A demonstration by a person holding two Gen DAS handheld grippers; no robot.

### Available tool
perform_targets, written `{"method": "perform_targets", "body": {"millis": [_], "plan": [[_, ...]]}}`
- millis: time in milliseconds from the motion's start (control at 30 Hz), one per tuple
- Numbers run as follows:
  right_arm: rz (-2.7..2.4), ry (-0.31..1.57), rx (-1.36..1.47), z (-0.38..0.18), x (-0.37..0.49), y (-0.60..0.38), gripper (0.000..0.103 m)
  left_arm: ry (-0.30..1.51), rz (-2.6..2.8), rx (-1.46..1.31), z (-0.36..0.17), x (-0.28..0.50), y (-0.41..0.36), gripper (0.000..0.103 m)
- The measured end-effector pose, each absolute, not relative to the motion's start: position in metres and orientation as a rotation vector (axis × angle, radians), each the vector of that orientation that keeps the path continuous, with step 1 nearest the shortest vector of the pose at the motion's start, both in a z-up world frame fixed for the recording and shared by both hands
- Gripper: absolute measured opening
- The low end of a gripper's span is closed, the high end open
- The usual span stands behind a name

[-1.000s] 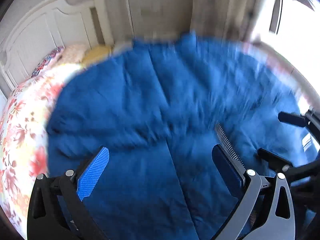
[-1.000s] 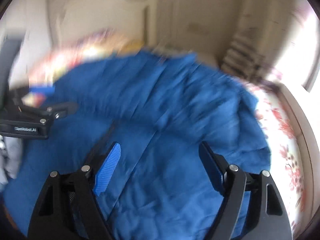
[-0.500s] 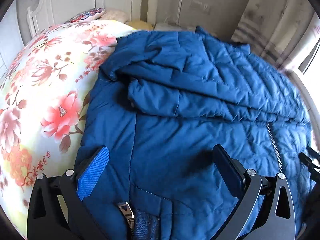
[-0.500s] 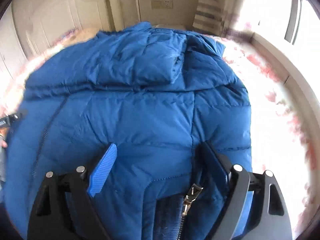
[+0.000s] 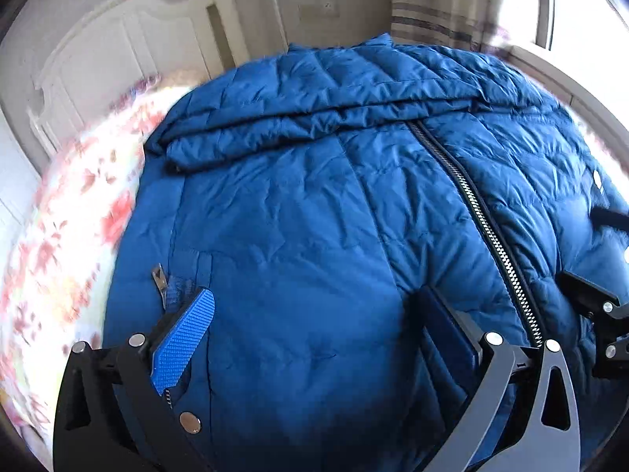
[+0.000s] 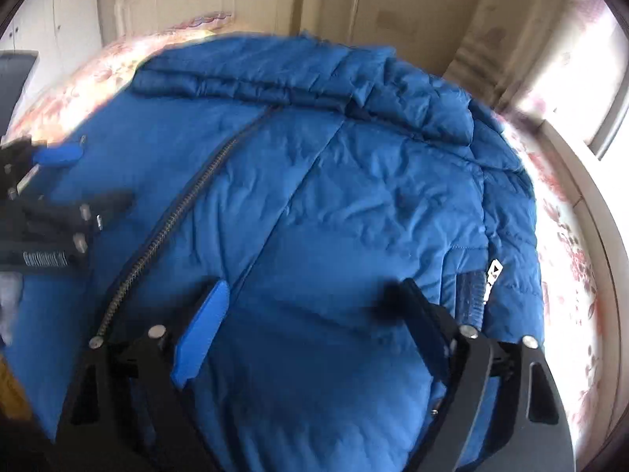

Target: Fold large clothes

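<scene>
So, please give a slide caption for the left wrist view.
Open left gripper above a blue padded jacket on a floral bedspread.

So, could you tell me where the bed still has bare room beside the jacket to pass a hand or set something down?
The blue jacket covers most of the bed. Bare floral bedspread shows in a strip between the jacket's left edge and the white headboard, and a narrower strip lies between its right edge and the window ledge. The middle is crowded: both hand-held grippers hover over the jacket.
</scene>
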State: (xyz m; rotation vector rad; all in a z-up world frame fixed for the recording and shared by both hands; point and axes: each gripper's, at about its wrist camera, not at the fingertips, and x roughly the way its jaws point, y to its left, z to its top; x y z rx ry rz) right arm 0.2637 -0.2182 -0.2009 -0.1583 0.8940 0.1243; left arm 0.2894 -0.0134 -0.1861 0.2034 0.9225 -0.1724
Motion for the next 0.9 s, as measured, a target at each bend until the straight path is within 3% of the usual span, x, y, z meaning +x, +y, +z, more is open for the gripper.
{"method": "perform_targets", "body": {"millis": [233,400,633,767,900], "plan": [[0.055,0.855,-0.081,-0.181,0.222,-0.255,0.089,0.839,-0.046,0.144,-0.169,0.243,0.045,0.099],[0.059,0.896,-0.03,-0.203,0.196,-0.283,0.093,0.861,-0.049,0.044,-0.192,0.224,0.088,0.099],[0.071,0.735,-0.091,-0.185,0.146,-0.252,0.091,0.739,-0.158,0.074,-0.164,0.166,0.055,0.099],[0.165,0.736,-0.166,-0.207,0.125,-0.221,0.089,0.771,-0.183,0.22,-0.195,0.153,0.017,0.099],[0.191,0.699,-0.116,-0.216,0.117,-0.234,0.089,0.706,-0.219,0.187,-0.201,0.147,0.03,0.099]]}}
